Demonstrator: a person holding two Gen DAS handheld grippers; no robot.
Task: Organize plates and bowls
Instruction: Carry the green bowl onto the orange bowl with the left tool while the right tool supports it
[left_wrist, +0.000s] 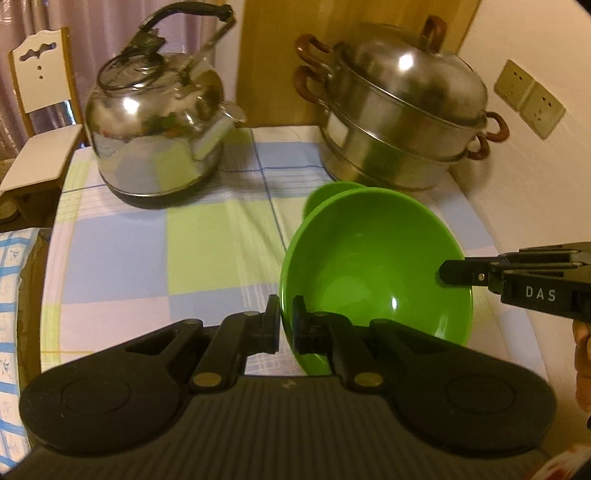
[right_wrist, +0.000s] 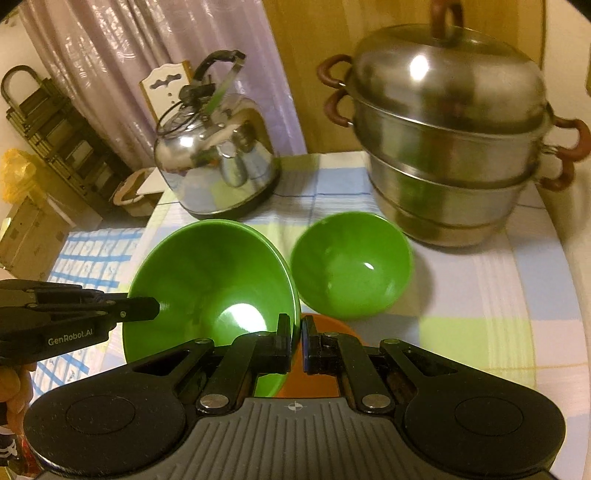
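Both tools pinch one big green bowl

Left tool (left_wrist: 285, 325) and right tool (right_wrist: 298, 341) clamp opposite rims of the big bowl (right_wrist: 207, 280) beside the small bowl (right_wrist: 351, 269); uneven pulling could probably twist it loose.

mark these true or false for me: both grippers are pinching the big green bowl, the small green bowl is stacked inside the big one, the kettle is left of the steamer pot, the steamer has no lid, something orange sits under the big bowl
1. Both grippers pinch the big green bowl. True: the left gripper and the right gripper each have its rim between their fingers, on opposite sides.
2. The small green bowl is stacked inside the big one. False: it sits beside it on the checked tablecloth.
3. The kettle is left of the steamer pot. True.
4. The steamer has no lid. False: a domed lid with a brown handle covers it.
5. Something orange sits under the big bowl. True, seen only in the right wrist view; what it is cannot be told.
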